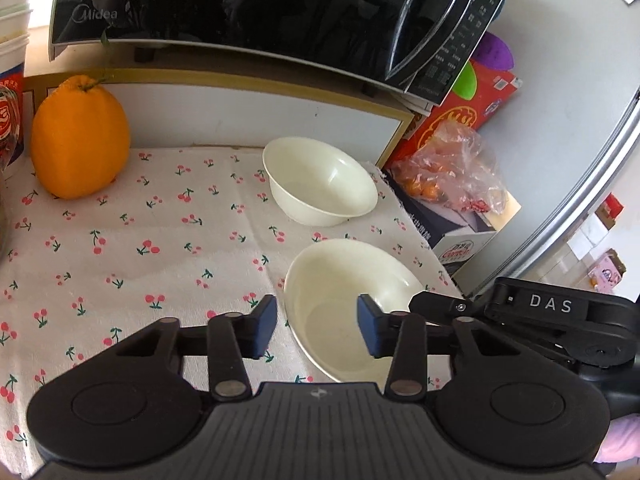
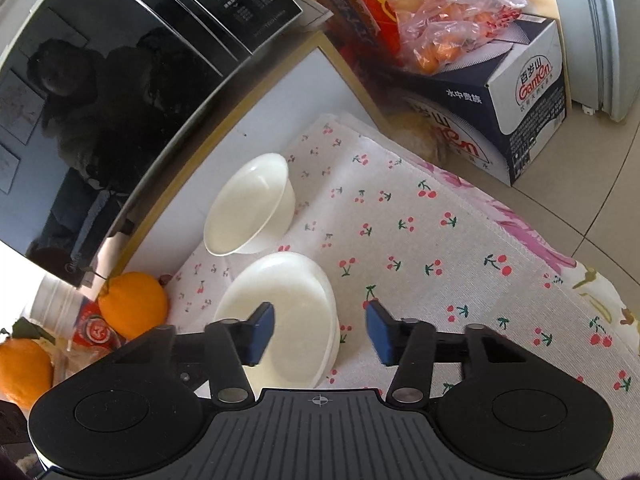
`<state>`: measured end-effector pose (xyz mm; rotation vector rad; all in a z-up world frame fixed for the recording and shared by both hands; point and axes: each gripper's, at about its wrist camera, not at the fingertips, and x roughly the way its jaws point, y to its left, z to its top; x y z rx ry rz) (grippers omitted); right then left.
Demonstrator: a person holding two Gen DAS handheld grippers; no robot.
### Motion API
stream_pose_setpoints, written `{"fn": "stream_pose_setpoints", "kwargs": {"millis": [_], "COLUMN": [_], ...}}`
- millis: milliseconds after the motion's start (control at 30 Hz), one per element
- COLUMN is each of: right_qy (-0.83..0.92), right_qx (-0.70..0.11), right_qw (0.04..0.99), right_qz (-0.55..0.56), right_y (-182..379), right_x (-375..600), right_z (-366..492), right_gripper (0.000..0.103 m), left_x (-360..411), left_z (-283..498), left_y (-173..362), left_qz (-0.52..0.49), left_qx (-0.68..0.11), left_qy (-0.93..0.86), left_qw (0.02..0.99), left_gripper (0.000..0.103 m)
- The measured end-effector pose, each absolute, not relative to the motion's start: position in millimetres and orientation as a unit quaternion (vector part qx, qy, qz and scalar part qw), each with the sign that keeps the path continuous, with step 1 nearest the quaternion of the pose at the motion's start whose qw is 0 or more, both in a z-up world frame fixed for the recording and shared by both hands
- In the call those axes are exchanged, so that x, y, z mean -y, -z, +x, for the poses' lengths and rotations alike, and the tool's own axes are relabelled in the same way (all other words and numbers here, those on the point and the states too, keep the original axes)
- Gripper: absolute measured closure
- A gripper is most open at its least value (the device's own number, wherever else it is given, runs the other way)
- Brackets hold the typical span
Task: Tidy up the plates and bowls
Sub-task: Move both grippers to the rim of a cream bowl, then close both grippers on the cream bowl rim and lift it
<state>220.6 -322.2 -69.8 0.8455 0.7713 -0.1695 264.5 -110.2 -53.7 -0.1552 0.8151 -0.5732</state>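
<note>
Two wrist views over a cherry-print cloth [image 1: 140, 248] on a low table, w/ a black microwave [image 1: 240, 4] on a shelf behind.

Left gripper [image 1: 318, 330]: fingers apart, nothing clamped. They straddle the near-left rim of a shallow cream plate [image 1: 344, 300]: the left finger sits over the cloth just outside the rim, the right finger over the plate's inside. Can't tell if either pad touches.

Right gripper [image 2: 320, 332]: fingers also apart, nothing clamped. They straddle the opposite rim of the same plates [image 2: 288, 300]: the left finger over the top plate's face, the right finger over the cloth just outside. From this side the edge shows layers, so prob. 2–3 plates stacked. The right gripper's body shows at the right edge of the left view.

So both grippers sit about equally near, one per side of the stack. The stack is round, no long axis; the rim runs crosswise between each pair of fingers.

A deep cream bowl [image 1: 320, 182] stands upright just beyond the plates, close to them, apart or touching not clear. Bowl and top plate both look empty.

Also: a big orange fruit [image 1: 80, 140] far left by the wall, a bag of small oranges [image 1: 452, 168] on a box off the table.
</note>
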Motion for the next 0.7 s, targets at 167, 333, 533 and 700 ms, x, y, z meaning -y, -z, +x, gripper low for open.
{"fn": "stream_pose_setpoints", "kwargs": {"millis": [167,333,533,700], "right_qy": [0.080,0.078,0.076,0.074], "right_qx": [-0.366,-0.369,-0.361,-0.358], "right_qw": [0.836,0.835,0.839,0.845], "right_qz": [0.401,0.401,0.401,0.391], "right_y": [72.0,72.2,66.8,59.0], "right_x": [321.0,321.2,323.8,321.6], "right_z": [221.0,220.1,217.7,215.1], "right_gripper": [0.078,0.088,0.090,0.089], "left_x": [111.2,111.1,110.8,112.6], "left_z": [265.1,265.5,263.8,259.9], "left_y": [55.9,56.7,55.1,47.9], "left_qz": [-0.064,-0.057,-0.057,-0.052], "left_qx": [-0.397,-0.396,-0.393,-0.384], "left_qy": [0.265,0.258,0.261,0.258], "left_qw": [0.876,0.879,0.880,0.885], "left_gripper": [0.081,0.089,0.091,0.091]}}
